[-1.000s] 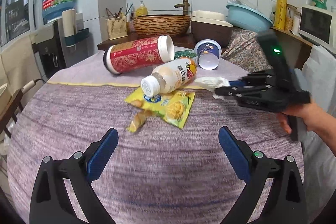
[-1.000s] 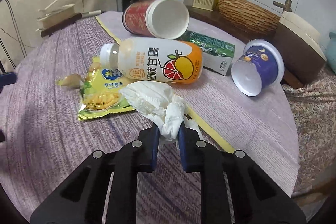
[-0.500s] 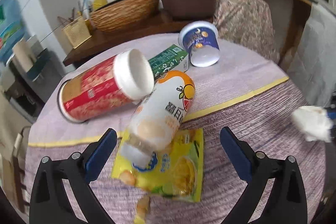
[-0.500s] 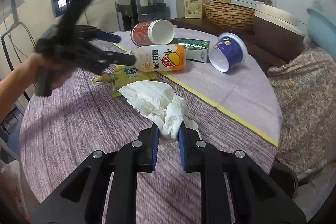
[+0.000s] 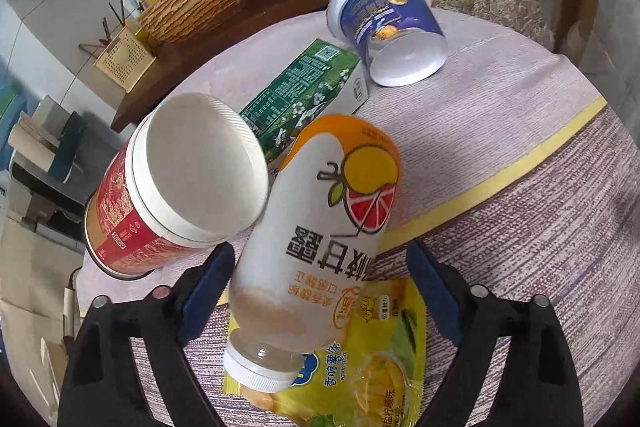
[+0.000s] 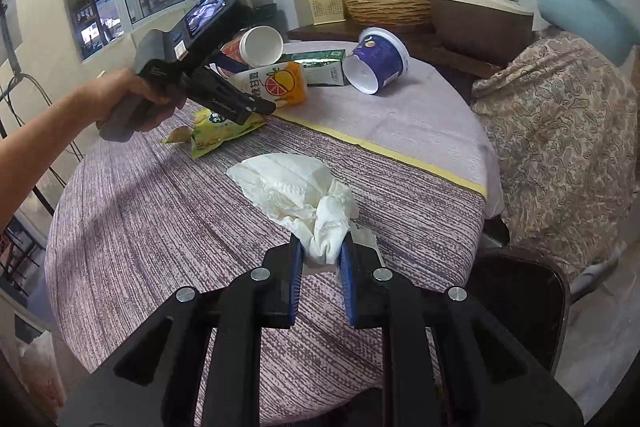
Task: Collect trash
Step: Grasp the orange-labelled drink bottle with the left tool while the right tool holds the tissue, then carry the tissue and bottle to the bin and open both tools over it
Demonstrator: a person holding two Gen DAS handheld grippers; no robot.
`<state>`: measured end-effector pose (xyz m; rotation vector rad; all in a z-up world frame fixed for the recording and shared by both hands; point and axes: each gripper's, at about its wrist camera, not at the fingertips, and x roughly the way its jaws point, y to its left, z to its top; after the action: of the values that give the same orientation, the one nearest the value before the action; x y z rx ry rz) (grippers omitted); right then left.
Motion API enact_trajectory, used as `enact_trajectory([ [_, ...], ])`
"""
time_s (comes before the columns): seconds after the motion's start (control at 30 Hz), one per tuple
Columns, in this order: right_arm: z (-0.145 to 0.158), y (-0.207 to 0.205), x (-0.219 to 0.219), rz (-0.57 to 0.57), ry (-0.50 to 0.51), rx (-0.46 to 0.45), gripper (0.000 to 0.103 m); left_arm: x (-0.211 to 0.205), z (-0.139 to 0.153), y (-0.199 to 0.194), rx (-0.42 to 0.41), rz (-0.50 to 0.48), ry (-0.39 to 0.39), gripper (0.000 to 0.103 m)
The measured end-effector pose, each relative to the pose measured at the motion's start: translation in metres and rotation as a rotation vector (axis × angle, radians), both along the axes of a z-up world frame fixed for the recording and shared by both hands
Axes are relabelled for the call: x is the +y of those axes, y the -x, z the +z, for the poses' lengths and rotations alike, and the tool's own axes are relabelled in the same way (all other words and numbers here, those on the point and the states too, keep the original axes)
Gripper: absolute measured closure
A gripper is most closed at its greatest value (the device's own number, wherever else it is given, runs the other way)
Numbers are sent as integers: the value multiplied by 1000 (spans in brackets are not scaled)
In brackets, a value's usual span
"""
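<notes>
a round surface (image 6: 168, 227) under a purple woven cloth carries scattered trash. in the left wrist view, the left gripper (image 5: 320, 291) has its jaws wide apart, one on each side of a drink bottle (image 5: 320, 227) lying on its side in the centre of the frame. the bottle's long axis runs from its white cap at lower centre up to its orange base at middle right, roughly along the line the jaws point, so the blue pads flank its lower body; the left pad looks just beside the bottle and the right pad is apart from it. i judge that closing would clamp across its width. the bottle's cap end rests on a yellow snack packet (image 5: 360, 359) at the bottom of the frame. a red canister (image 5: 168, 187) lies just left of the bottle, a green carton (image 5: 304, 95) behind it, and a blue tub (image 5: 392, 27) at upper right. in the right wrist view, the right gripper (image 6: 320, 255) at lower centre has its jaws closed on a crumpled white tissue (image 6: 296, 191), held over the cloth; the left gripper is far nearer the bottle, at upper left of that frame.
</notes>
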<state>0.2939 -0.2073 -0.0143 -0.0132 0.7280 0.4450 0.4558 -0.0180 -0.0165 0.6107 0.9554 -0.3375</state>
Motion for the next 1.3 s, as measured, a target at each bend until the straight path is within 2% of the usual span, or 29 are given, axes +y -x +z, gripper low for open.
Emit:
enact_trajectory([
  [0.07,0,4,-1,6,-6,0,85,1,-4,-3,14,8,-21,33],
  [0.13,1,8,0,10,-12,-2,85,1,-11,-6,48,12,-41,37],
  [0.37,1,21,-2,18,-15,-13,85,-2,-8,2,35,27,19,38],
  [0.67,1,34,-10,3,-66,-23,85,3,-1,64,-14,37,259,39],
  [0.77,0,38,-11,4,-68,-28,85,6,0,85,-30,49,315,39],
  [0.97,-2,52,-17,-23,-96,-41,85,13,10,141,-81,63,492,39],
  [1.1,-5,58,-19,-32,-97,-46,85,13,17,171,-159,68,514,39],
  [1.2,-6,64,-21,-35,-97,-59,85,17,24,191,-183,80,585,39],
  [1.3,-9,68,-26,-42,-122,-55,85,13,29,213,-270,106,571,39],
])
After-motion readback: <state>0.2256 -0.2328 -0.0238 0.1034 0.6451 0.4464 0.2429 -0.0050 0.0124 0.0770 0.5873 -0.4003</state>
